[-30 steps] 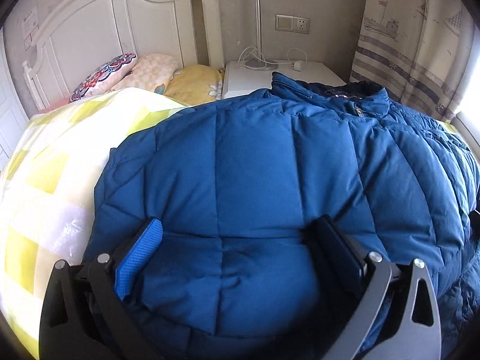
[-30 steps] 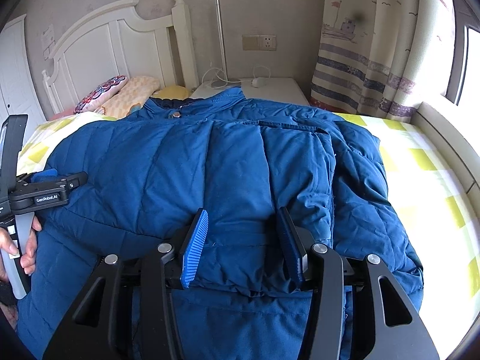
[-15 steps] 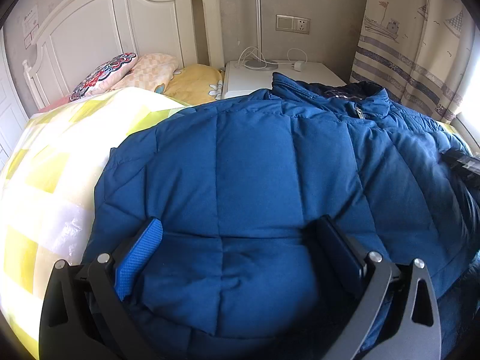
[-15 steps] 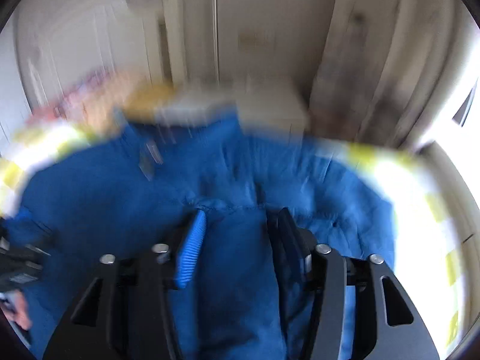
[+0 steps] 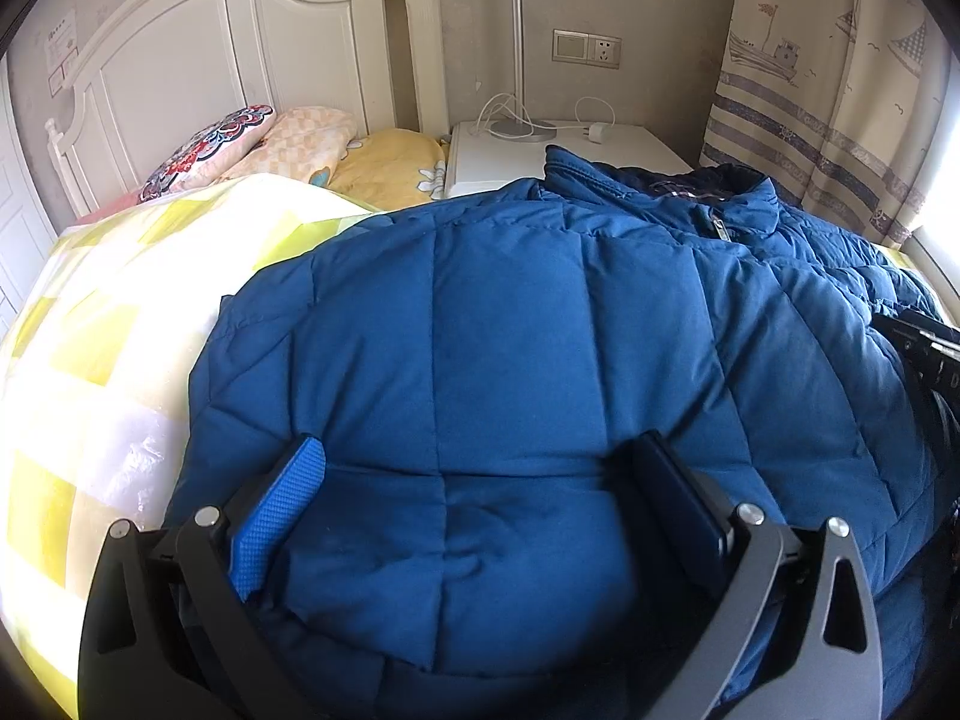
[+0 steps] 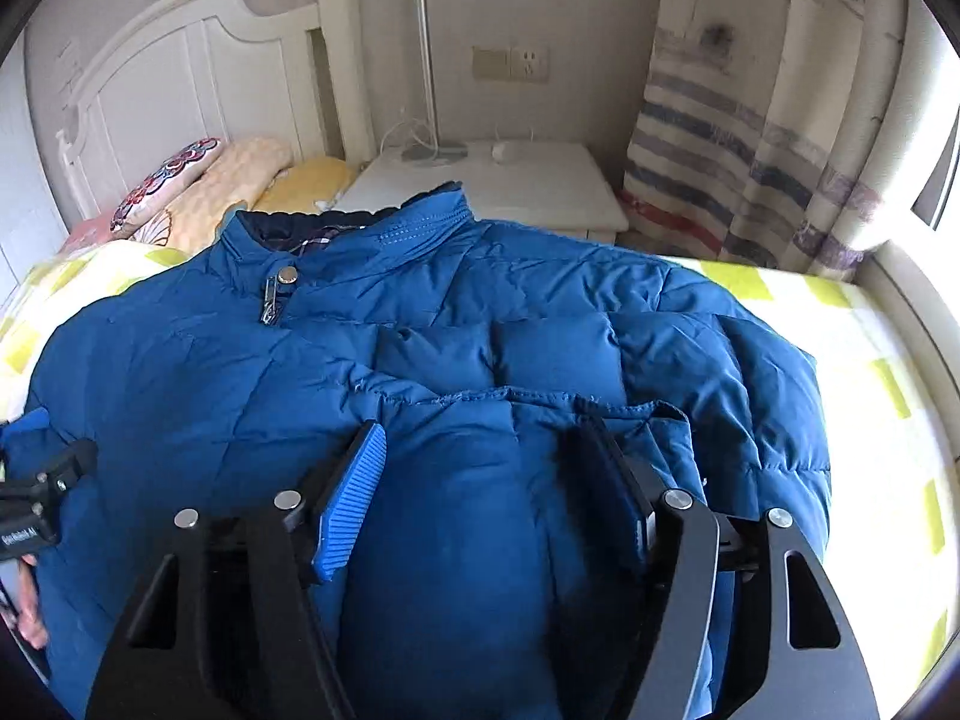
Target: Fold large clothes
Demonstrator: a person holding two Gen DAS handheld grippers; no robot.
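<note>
Since the earlier frame our right gripper (image 6: 474, 492) had carried a side panel of the blue down jacket (image 6: 420, 360) inward across the chest, so the hemmed edge that once lay further out now ran across the middle of the right wrist view, just above the fingertips. We saw its jaws opening, with the folded panel bulging up between the pads (image 6: 351, 498) rather than being pinched by them, so we read it as letting go. Our left gripper (image 5: 474, 504) had not shifted: its jaws stood wide apart at the bottom of the left wrist view with a puffed quilted section of the jacket swelling between them; whether the pads actually pressed the fabric we could not tell.

We found the jacket spread over the yellow-checked quilt (image 5: 90, 324) on the bed, collar (image 6: 360, 234) toward the upper centre of the frame, near the white nightstand (image 6: 510, 180) and the pillows (image 6: 198, 180) by the headboard. In our judgement we were at the first lengthwise fold, one side brought in and being released. Next we would need to lift the right gripper clear without dragging the springy padding back open, then bring the opposite side across to match, pressing the air out so the layers stay flat
</note>
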